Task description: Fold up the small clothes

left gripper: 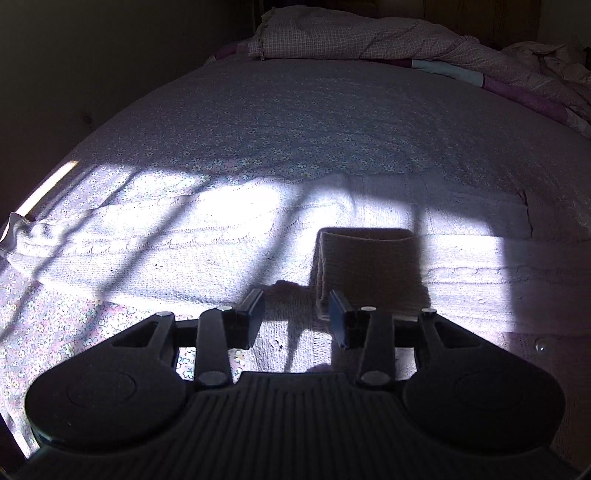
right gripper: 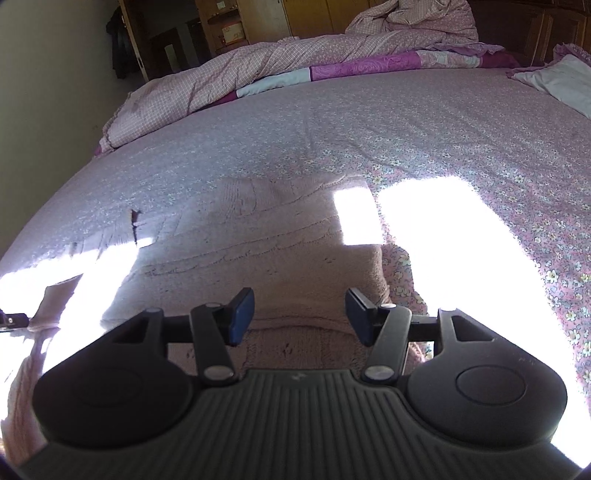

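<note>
A pale pink cable-knit sweater (left gripper: 207, 236) lies flat across the near part of the bed, partly in sunlight. One sleeve cuff (left gripper: 369, 262) is folded onto its body, just ahead of my left gripper (left gripper: 297, 317), which is open and empty above the knit. In the right wrist view the same sweater (right gripper: 240, 254) lies under and ahead of my right gripper (right gripper: 299, 315), which is open and empty over its right edge. A small button (left gripper: 540, 346) shows at the right.
The bed has a floral sheet (right gripper: 369, 122). A crumpled pink checked quilt (right gripper: 258, 70) lies along the far side, also seen from the left wrist (left gripper: 351, 37). A white pillow (right gripper: 557, 81) is at the far right. Wooden cabinets (right gripper: 266, 18) stand behind.
</note>
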